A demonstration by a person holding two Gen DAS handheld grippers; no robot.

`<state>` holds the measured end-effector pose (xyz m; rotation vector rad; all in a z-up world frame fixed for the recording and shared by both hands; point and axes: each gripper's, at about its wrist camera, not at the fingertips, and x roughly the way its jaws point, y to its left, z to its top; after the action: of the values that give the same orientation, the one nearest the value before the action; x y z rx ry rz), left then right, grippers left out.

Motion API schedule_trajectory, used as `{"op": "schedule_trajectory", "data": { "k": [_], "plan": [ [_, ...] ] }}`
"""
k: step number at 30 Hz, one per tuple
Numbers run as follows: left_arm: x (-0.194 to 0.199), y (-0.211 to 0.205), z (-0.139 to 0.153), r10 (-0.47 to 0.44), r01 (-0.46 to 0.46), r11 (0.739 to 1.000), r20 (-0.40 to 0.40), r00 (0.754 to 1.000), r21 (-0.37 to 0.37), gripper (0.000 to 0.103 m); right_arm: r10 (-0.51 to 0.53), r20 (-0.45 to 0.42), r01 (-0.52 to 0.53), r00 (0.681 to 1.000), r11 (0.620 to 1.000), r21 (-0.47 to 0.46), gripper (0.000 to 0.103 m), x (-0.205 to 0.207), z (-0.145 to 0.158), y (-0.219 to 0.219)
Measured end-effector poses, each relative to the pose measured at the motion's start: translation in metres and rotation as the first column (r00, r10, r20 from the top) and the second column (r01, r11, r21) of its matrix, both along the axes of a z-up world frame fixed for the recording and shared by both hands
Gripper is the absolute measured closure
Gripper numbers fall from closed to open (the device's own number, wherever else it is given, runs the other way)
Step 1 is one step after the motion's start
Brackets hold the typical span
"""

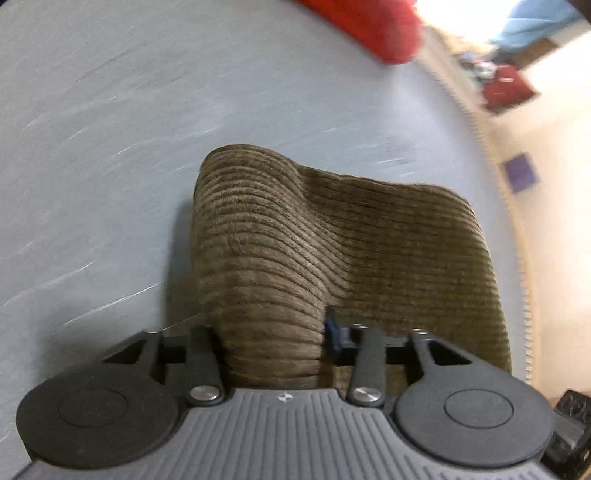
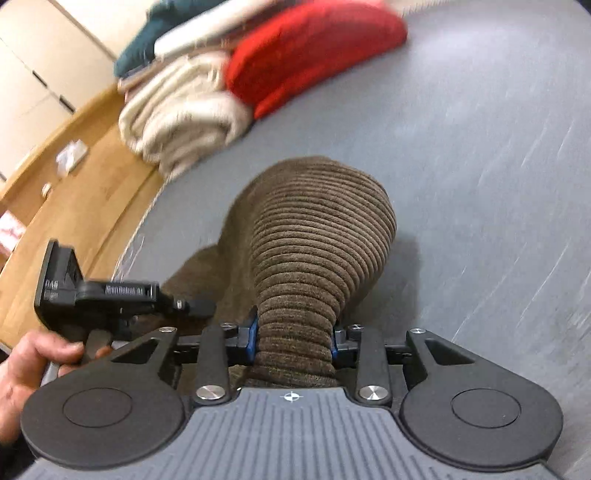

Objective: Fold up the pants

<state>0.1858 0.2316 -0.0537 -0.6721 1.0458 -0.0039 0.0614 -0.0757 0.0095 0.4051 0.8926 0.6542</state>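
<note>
The brown corduroy pants (image 1: 295,236) hang over a grey bed surface (image 1: 110,147). My left gripper (image 1: 271,339) is shut on a bunched fold of the pants, and the cloth drapes away forward and to the right. In the right wrist view my right gripper (image 2: 295,339) is shut on another bunched part of the pants (image 2: 314,236), which bulges up in front of the jaws. The left gripper body (image 2: 99,295) and the hand holding it show at the left. Both views are motion blurred.
A red cushion (image 2: 310,48), a cream blanket (image 2: 184,114) and a teal and white pile (image 2: 166,26) lie at the bed's far end. A wooden floor (image 2: 74,192) runs along the bed's left edge. The red cushion also shows in the left view (image 1: 369,26).
</note>
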Motion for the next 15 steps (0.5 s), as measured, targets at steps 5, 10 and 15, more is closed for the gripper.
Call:
{"op": "schedule_trajectory", "data": {
  "k": [5,10,15],
  "plan": [
    [0.035,-0.037,0.042,-0.059,0.075,0.995,0.231,0.971,-0.062,0.063,-0.06,0.182,0.062,0.981,0.998,-0.002,0.069,0.019,0.051,-0.055],
    [0.075,-0.075,0.041,-0.072,0.055,0.994,0.197,0.978,0.089,0.041,-0.094,0.247,0.122,0.964,0.987,-0.1,0.056,0.061,0.071,-0.1],
    [0.077,-0.106,0.049,-0.1,0.043,0.951,0.171,0.98,0.307,0.048,-0.365,0.196,0.413,0.91,0.836,-0.363,0.053,0.107,0.056,-0.145]
  ]
}}
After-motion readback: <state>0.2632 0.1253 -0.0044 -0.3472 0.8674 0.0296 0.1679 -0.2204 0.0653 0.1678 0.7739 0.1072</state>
